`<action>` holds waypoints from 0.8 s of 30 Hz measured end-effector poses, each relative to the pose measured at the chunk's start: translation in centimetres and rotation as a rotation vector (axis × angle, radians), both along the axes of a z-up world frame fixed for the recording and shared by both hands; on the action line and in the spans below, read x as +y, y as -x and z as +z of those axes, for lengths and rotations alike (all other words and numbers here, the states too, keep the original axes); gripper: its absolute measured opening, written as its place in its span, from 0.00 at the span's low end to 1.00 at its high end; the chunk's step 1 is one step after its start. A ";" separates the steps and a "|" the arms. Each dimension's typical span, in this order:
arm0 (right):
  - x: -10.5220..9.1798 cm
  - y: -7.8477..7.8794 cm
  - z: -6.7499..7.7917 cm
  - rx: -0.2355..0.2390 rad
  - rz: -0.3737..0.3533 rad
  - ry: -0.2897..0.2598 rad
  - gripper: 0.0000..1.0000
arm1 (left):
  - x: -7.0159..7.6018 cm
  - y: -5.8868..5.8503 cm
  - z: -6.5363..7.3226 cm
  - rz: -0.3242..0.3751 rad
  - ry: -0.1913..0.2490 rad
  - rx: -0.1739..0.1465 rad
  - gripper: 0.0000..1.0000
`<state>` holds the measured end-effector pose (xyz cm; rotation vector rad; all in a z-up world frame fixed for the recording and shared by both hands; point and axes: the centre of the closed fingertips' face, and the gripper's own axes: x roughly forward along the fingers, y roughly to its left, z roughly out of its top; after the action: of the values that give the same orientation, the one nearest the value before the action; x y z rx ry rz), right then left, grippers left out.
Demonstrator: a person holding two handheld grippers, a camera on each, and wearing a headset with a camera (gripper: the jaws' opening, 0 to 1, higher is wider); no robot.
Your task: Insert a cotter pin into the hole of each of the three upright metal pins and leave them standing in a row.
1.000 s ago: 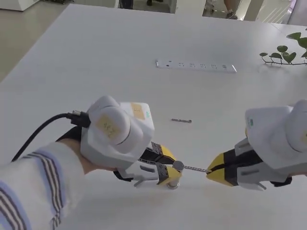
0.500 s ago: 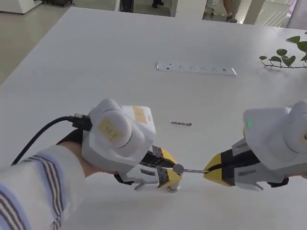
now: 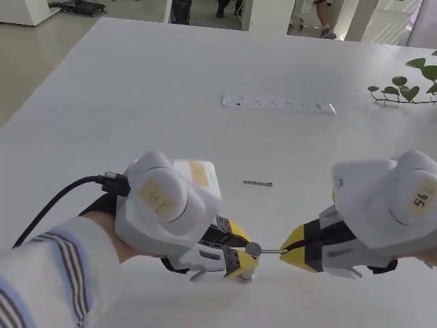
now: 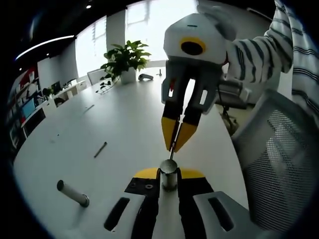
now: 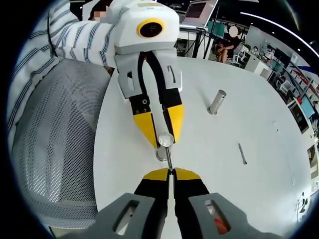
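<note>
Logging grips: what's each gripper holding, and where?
Left gripper clamps the upright metal pin by its shaft; right gripper pinches the cotter pin by its rear end.

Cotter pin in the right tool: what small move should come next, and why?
Probably ease the right tool a little closer to the metal pin, straight along the cotter pin. The left tool is shut on the upright pin, the cotter pin's tip meets its head, and bare shank shows between the tools; how deep it sits I cannot tell.
</note>
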<state>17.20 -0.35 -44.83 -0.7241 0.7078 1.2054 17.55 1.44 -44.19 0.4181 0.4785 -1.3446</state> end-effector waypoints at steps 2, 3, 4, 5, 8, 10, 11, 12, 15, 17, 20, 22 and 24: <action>0.6 0.0 -0.1 0.002 0.007 -0.002 0.00 | -0.1 0.0 0.0 0.000 0.005 0.002 0.09; 0.8 0.0 -0.1 -0.001 0.017 0.001 0.00 | -0.1 0.0 0.0 0.000 0.004 0.002 0.09; 0.9 0.0 -0.1 -0.002 0.019 0.002 0.00 | -0.1 0.0 0.0 -0.001 0.003 0.001 0.09; 1.1 0.0 -0.1 -0.003 0.027 0.003 0.00 | -0.1 0.0 0.0 -0.002 0.002 0.000 0.09; 1.3 0.0 -0.1 -0.006 0.040 0.005 0.00 | 0.0 0.1 0.0 -0.002 0.001 0.001 0.09; 1.5 0.0 -0.1 -0.010 0.050 0.005 0.00 | 0.0 0.1 0.0 0.000 0.003 0.003 0.09; 1.6 0.1 -0.1 -0.015 0.057 0.005 0.00 | 0.0 0.1 0.0 -0.002 0.003 0.002 0.09; 1.6 0.1 -0.1 -0.016 0.059 0.004 0.00 | 0.0 0.1 0.1 -0.003 0.002 0.001 0.09; 1.8 0.3 0.0 -0.011 0.066 -0.003 0.00 | -0.1 0.1 0.1 -0.001 0.005 0.008 0.09; 1.9 0.3 0.0 -0.015 0.081 0.003 0.00 | -0.1 0.1 0.1 0.002 0.009 0.012 0.09; 2.1 0.5 0.1 -0.006 0.083 0.002 0.00 | -0.1 0.1 0.1 0.000 0.005 0.009 0.09; 2.2 0.4 0.0 -0.001 0.077 0.006 0.00 | -0.1 0.0 0.1 0.000 0.003 0.008 0.09; 2.3 0.4 0.0 -0.003 0.084 0.009 0.00 | 0.0 0.0 0.1 0.002 0.001 0.007 0.09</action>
<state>16.80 1.91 -44.83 -0.7690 0.6863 1.2777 17.54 1.46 -44.05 0.4122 0.4844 -1.3451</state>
